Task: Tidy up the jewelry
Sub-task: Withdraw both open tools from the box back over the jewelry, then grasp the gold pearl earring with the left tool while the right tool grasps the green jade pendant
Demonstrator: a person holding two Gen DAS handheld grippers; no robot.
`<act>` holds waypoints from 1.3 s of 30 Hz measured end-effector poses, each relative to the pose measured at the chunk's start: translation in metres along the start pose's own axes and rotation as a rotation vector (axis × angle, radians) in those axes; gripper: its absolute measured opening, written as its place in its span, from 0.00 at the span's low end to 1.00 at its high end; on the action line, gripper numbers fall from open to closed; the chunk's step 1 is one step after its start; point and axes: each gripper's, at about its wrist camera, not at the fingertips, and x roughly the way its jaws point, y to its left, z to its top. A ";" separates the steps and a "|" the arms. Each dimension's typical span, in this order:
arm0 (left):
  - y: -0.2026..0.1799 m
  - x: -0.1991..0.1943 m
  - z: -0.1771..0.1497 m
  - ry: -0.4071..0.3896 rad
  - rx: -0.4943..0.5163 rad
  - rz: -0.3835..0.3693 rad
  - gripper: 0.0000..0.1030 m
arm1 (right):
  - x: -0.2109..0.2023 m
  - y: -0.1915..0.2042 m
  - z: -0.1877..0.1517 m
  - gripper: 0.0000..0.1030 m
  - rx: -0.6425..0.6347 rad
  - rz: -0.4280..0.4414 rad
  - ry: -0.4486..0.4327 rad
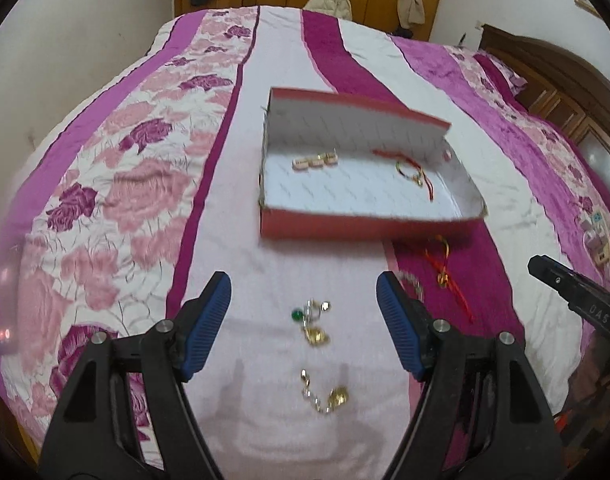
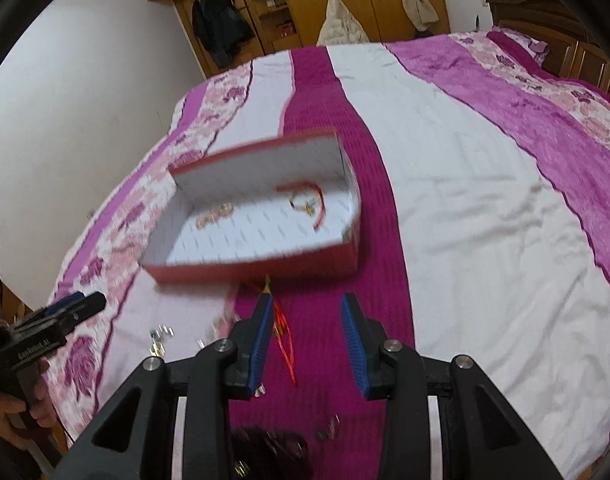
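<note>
Both tools hang with jaws apart and empty: the left gripper [image 1: 303, 324] over a gold-and-green earring [image 1: 313, 322] on the bedspread [image 1: 505, 184], the right gripper [image 2: 307, 344] beside a red cord bracelet [image 2: 283, 334]. Near the red box [image 1: 357, 226], these pieces look light, limp and slippery, best pinched at the clustered charms.

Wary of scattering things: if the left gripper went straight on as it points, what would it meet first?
Probably the green-stone gold piece lying on the bedspread between the open left gripper fingers, before the red box; depth is uncertain.
</note>
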 end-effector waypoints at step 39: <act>-0.001 0.040 -0.087 0.144 -0.024 -0.040 0.13 | 0.026 -0.015 -0.086 0.36 0.005 0.020 0.191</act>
